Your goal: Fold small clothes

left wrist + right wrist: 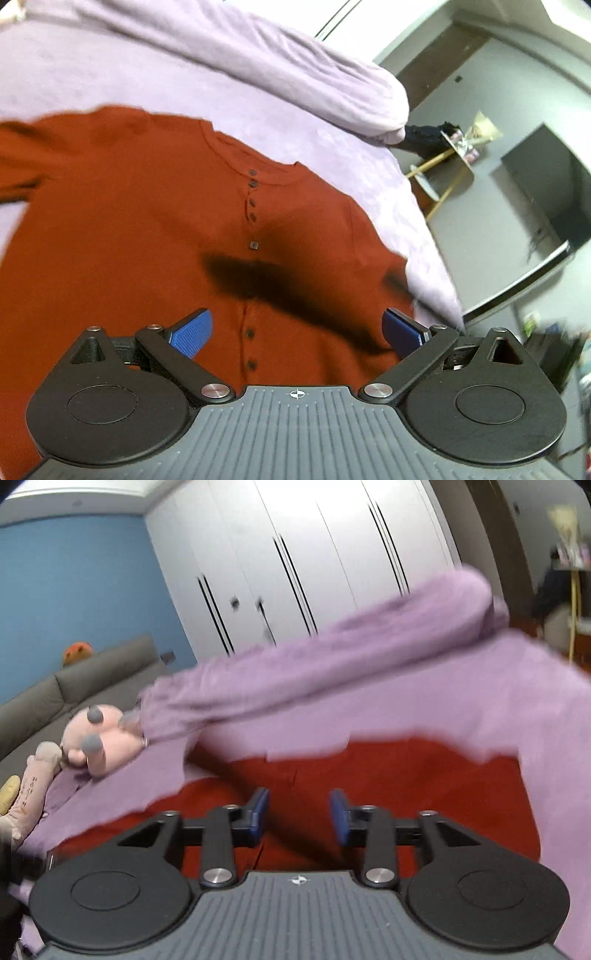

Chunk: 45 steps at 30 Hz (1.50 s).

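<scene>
A rust-red buttoned shirt (147, 229) lies spread flat, front up, on a lilac bed cover (74, 70). Its neckline points away and a dark button row runs down its middle. My left gripper (295, 328) hovers above the shirt's lower front, jaws wide open and empty. In the right wrist view the same red shirt (406, 775) lies under my right gripper (299, 812), which is open, empty and above the cloth. That view is blurred.
A rolled lilac duvet (295, 74) lies beyond the shirt. The bed's edge (436, 266) drops off to the right, with a small side table (443, 166) and a dark TV (546, 184) beyond. A pink plush toy (92, 738), grey headboard and white wardrobes show in the right view.
</scene>
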Tool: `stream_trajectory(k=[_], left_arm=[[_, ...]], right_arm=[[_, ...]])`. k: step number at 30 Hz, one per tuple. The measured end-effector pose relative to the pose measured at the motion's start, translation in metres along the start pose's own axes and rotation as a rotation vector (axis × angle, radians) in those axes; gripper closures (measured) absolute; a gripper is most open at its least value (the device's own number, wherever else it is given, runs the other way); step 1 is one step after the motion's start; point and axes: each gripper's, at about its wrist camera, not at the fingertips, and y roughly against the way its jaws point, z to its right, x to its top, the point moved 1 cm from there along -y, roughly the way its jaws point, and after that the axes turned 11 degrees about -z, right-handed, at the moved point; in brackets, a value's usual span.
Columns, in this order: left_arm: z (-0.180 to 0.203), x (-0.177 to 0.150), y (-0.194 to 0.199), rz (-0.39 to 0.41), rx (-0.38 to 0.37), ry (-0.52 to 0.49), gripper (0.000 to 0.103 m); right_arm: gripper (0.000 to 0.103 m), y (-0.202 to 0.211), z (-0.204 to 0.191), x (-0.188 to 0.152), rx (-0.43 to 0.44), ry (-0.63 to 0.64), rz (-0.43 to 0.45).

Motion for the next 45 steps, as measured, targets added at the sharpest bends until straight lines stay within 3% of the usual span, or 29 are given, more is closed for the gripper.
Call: stream_trajectory(k=[5, 8, 11, 14, 16, 19, 24, 27, 30, 33, 39, 42, 44, 45], left_arm=[[-0.029, 0.035, -0.046, -0.059, -0.100, 0.105, 0.004], [-0.047, 0.049, -0.068, -0.104, -0.051, 0.161, 0.017], [-0.064, 0.049, -0.061, -0.077, -0.118, 0.203, 0.015], [-0.072, 0.048, -0.067, -0.135, -0.153, 0.221, 0.013], [-0.075, 0.048, -0.080, -0.192, -0.132, 0.244, 0.014], [-0.075, 0.046, -0.084, -0.198, -0.118, 0.251, 0.014], [-0.079, 0.042, -0.079, -0.180, -0.127, 0.249, 0.014], [-0.080, 0.042, -0.076, -0.184, -0.123, 0.245, 0.014], [-0.080, 0.040, -0.072, -0.193, -0.122, 0.208, 0.013], [-0.079, 0.041, -0.077, -0.215, -0.126, 0.184, 0.012], [-0.069, 0.042, -0.095, -0.235, -0.131, 0.157, 0.015], [-0.067, 0.041, -0.103, -0.253, -0.133, 0.161, 0.038], [-0.067, 0.044, -0.111, -0.267, -0.132, 0.174, 0.077], [-0.066, 0.046, -0.114, -0.269, -0.101, 0.172, 0.084]], right_arm=[[0.065, -0.012, 0.013, -0.039, -0.031, -0.199, -0.130], [0.065, -0.005, 0.032, -0.054, -0.025, -0.283, -0.161], [0.065, -0.001, 0.049, -0.065, -0.018, -0.339, -0.167], [0.065, 0.002, 0.066, -0.074, -0.002, -0.396, -0.172], [0.065, 0.001, 0.074, -0.074, 0.020, -0.443, -0.170], [0.066, 0.000, 0.075, -0.070, 0.070, -0.494, -0.154], [0.066, -0.009, 0.046, -0.039, 0.090, -0.339, -0.109], [0.068, -0.042, 0.038, -0.028, 0.046, -0.249, -0.188], [0.074, -0.064, 0.030, -0.029, 0.127, -0.197, -0.314], [0.075, -0.058, 0.017, -0.040, 0.159, -0.110, -0.366], [0.074, -0.029, 0.019, -0.061, 0.158, -0.174, -0.363], [0.074, -0.015, 0.030, -0.067, 0.148, -0.257, -0.302], [0.074, -0.008, 0.041, -0.070, 0.136, -0.327, -0.259], [0.073, -0.006, 0.047, -0.070, 0.132, -0.358, -0.244]])
